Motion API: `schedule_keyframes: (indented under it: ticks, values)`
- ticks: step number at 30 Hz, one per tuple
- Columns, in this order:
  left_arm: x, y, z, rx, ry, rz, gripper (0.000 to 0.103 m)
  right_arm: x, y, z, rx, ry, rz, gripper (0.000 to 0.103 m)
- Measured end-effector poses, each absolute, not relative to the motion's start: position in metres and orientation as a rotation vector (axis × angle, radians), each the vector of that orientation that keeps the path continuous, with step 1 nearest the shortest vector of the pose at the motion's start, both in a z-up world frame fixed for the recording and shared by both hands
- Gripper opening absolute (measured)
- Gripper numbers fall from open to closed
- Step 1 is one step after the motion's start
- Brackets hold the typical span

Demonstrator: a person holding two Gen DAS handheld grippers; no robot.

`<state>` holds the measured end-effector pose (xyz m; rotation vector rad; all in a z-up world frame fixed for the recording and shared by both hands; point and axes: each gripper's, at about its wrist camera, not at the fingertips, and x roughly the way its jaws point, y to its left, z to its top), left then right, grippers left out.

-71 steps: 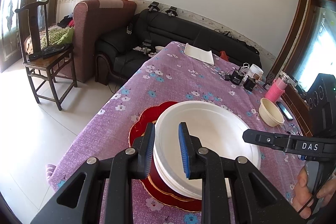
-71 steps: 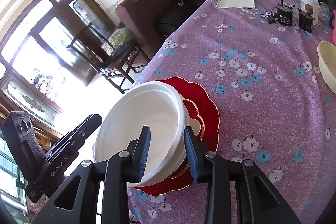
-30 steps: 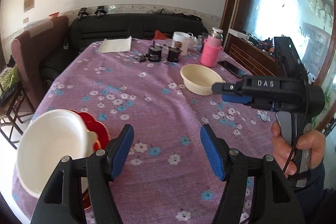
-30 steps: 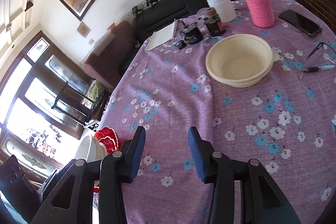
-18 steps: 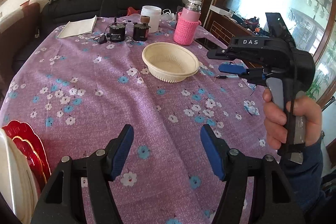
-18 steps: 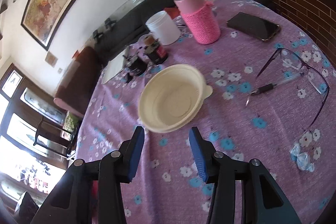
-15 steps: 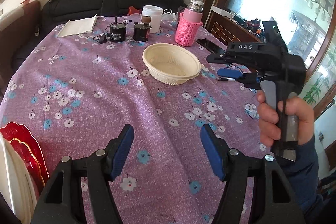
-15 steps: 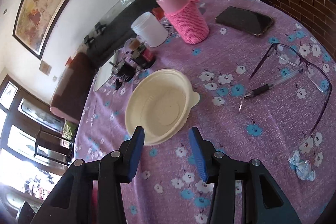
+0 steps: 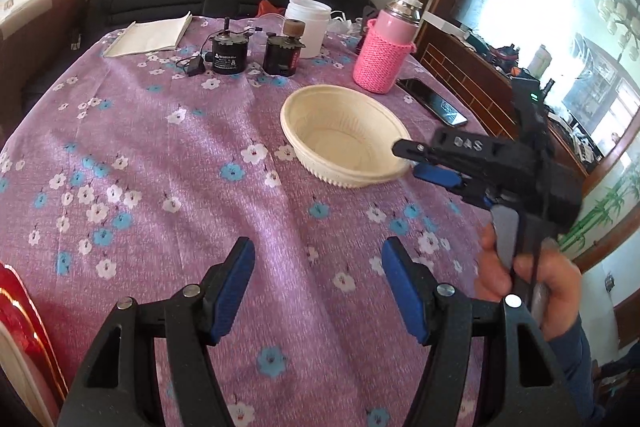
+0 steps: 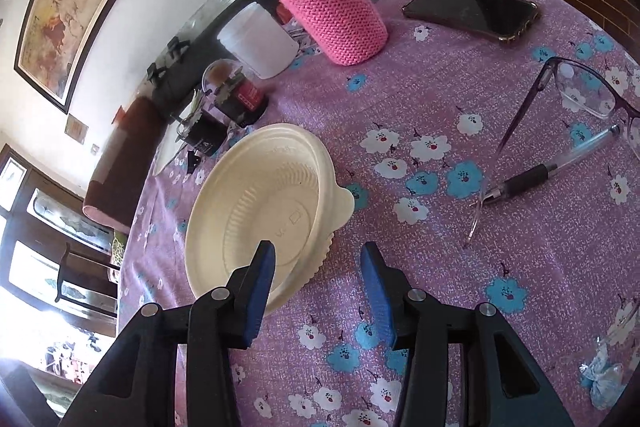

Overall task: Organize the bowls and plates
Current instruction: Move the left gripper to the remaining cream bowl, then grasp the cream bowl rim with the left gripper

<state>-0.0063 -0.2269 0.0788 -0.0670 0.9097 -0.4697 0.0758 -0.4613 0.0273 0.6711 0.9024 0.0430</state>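
A cream ribbed bowl (image 9: 340, 147) (image 10: 260, 215) stands alone on the purple flowered cloth. My right gripper (image 10: 318, 255) is open and hovers at the bowl's near right rim. One blue pad is over the bowl's inside and the other is outside the rim, and neither presses on it. The left wrist view shows the right gripper (image 9: 408, 161) at the bowl's right edge, held by a hand. My left gripper (image 9: 318, 259) is open and empty above bare cloth, short of the bowl. A red plate (image 9: 20, 315) with a white plate (image 9: 16, 371) shows at the lower left edge.
Behind the bowl stand a pink knitted flask (image 9: 384, 59) (image 10: 332, 15), a white jar (image 9: 308, 27), two black motors (image 9: 228, 53) and a notebook (image 9: 148, 37). A phone (image 10: 472, 11), glasses (image 10: 580, 95) and a pen (image 10: 552, 167) lie to the bowl's right.
Both grippers have left the plate stack and swung right toward the cream bowl. The stack has slid to the left edge of view. The right gripper has come down to the bowl's rim.
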Motion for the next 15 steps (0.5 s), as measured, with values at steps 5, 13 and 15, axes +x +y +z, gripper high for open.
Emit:
schedule_keyframes:
  ticks: [5,13,15]
  values:
    - [0.038,-0.236,0.081,-0.116,0.897,-0.406,0.065,0.077,-0.461,0.03,0.635,0.89,0.02,0.048]
    - [0.108,-0.251,0.072,-0.18,0.917,-0.376,0.065,0.079,-0.464,0.026,0.641,0.889,0.023,0.048]
    - [0.119,-0.254,0.068,-0.176,0.923,-0.379,0.065,0.079,-0.465,0.026,0.641,0.879,0.017,0.048]
